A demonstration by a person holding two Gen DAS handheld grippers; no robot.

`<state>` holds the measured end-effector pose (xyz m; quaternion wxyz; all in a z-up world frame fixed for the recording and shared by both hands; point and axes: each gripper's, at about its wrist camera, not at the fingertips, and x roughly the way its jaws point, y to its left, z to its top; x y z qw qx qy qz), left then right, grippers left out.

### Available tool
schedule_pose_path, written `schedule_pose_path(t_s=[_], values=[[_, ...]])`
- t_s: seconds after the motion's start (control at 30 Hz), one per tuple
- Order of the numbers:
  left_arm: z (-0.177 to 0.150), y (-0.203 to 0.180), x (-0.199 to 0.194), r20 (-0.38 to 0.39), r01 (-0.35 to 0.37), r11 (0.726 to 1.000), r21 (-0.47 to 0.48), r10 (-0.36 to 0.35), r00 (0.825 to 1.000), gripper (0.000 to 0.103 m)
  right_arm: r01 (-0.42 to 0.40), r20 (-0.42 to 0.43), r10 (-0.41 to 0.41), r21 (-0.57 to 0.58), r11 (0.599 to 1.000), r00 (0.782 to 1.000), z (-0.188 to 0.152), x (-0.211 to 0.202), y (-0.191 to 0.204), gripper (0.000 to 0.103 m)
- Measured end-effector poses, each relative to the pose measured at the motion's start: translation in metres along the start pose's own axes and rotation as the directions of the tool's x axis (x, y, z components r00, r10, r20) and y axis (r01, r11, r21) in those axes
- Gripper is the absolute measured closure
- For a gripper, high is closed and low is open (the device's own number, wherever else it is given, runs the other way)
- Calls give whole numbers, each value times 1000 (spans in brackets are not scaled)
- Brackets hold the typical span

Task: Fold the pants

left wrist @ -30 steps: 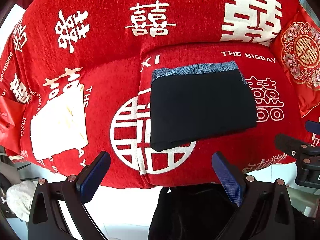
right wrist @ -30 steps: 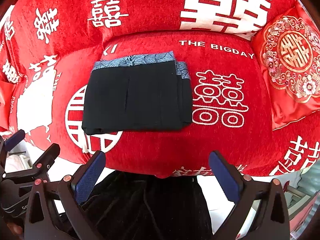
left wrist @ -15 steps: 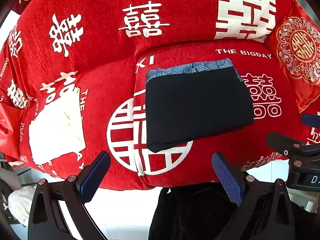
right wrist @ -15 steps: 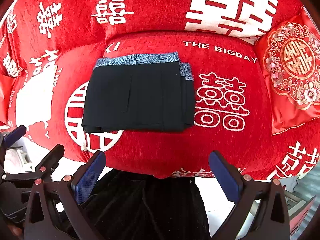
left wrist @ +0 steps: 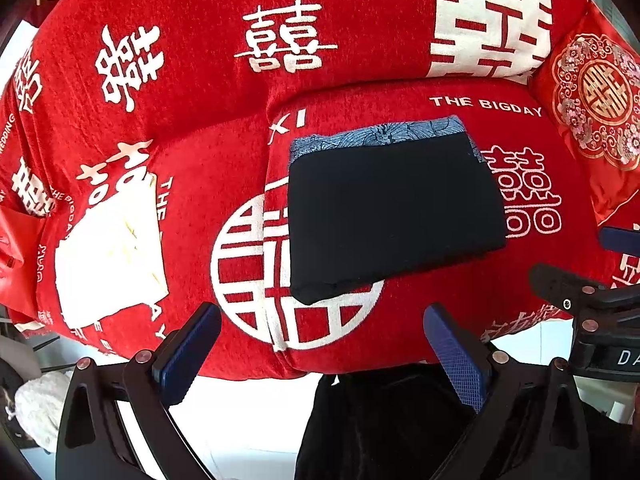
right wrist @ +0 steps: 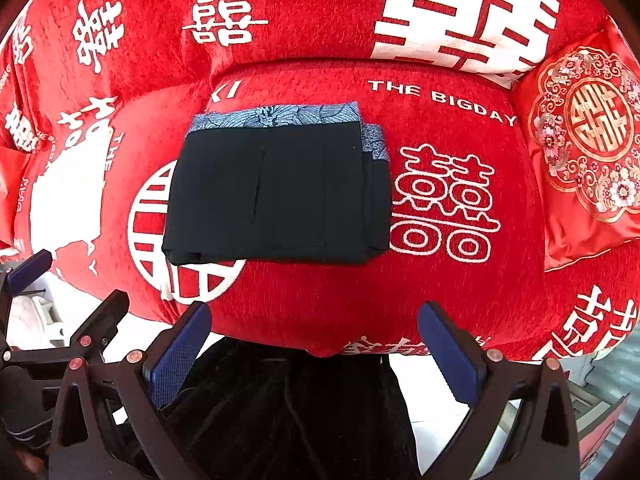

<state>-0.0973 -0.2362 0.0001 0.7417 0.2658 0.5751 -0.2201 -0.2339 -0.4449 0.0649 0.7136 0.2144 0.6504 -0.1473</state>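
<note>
Item: pants, one, black with a blue patterned waistband. They lie folded into a compact rectangle on the seat of the sofa, over a white round emblem, waistband toward the backrest. In the right wrist view the pants show stacked layers stepping out at their right edge.

Item: left claw, one. Blue pads wide apart, nothing between them, held clear of the sofa's front edge and well short of the pants.

Item: right claw, one. Pads likewise wide apart and empty, hanging off the front of the seat.

Step in hand, as I judge it: the fold looks finished, and I am holding both claws back from it. To do this well I would keep them apart and away from the cloth, so that no pad catches the near edge and drags a layer loose. If I wanted tidier work, the stepped right edge is the place to square up, pressing from the side, not lifting.

Other items: cushion, one, red with a gold medallion, at the right end of the sofa. White cloth, one, flat on the left seat, well apart from the pants.
</note>
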Motion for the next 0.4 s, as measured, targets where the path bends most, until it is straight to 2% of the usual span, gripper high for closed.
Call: schedule_pose_path(t_s=[0.4], values=[[0,-1,-1,8,25,1000,1,-25,1000,2,0,-1,0,2,1000,1000,0,0,1,0]])
